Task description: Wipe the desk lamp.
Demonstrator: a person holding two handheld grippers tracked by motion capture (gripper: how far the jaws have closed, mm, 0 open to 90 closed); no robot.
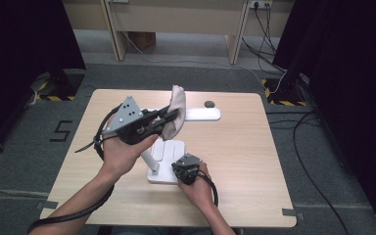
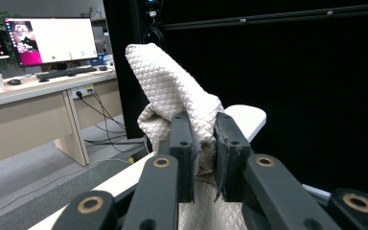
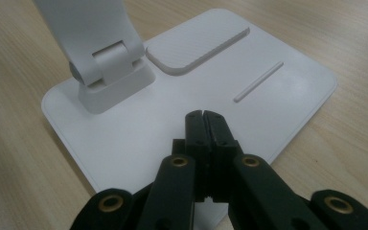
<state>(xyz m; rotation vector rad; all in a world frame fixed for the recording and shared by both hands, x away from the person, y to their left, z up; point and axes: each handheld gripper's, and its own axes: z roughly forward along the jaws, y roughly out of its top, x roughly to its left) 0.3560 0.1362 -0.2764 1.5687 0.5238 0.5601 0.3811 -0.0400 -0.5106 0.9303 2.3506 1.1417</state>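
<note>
A white desk lamp stands mid-table: flat base, slanted arm and long head. My left gripper is raised over the table, shut on a beige quilted cloth that drapes against the lamp head. In the left gripper view the cloth bunches between the two pads, with the lamp head just behind it. My right gripper points down onto the near right part of the base. In the right gripper view its jaws are pressed together, tips resting on the white base near the hinge.
A small dark round object lies on the wooden table beyond the lamp head. Black curtains hang left and right. A desk with a monitor stands off to the side, and cables run over the grey floor.
</note>
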